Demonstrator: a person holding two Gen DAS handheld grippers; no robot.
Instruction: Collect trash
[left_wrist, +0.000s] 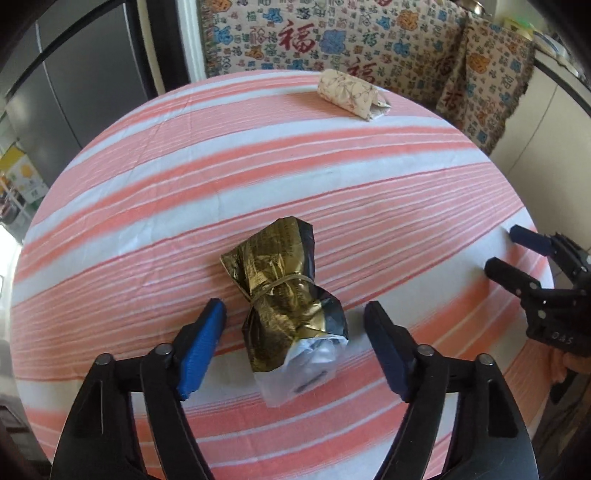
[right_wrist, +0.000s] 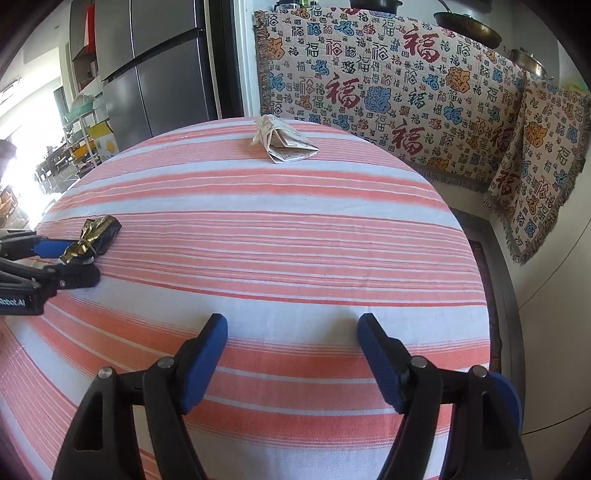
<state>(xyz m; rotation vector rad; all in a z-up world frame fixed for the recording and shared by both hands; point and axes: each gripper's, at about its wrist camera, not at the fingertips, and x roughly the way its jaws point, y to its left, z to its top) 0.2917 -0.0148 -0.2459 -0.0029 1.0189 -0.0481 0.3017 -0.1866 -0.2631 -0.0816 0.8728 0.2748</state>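
The left gripper (left_wrist: 295, 325) has its fingers (left_wrist: 201, 350) spread, one on each side of the gold bag (left_wrist: 288, 295), pads clear of it. The bag, tied with a rubber band (left_wrist: 280, 282), lies on the striped tablecloth (left_wrist: 332, 177). A folded paper packet (left_wrist: 352, 94) lies near the table's far edge, well apart from the bag. The right gripper (right_wrist: 291, 347) hovers over bare cloth, fingers spread and empty.

— Where's the gold foil bag (left_wrist: 286, 295)?
— On the striped tablecloth (left_wrist: 147, 206), lying between the left gripper (left_wrist: 295, 321)'s spread fingers, neither pad touching it.
— Anything else?
— Beyond the bag, a folded paper packet (left_wrist: 352, 94); right of it, the right gripper (left_wrist: 504, 251).
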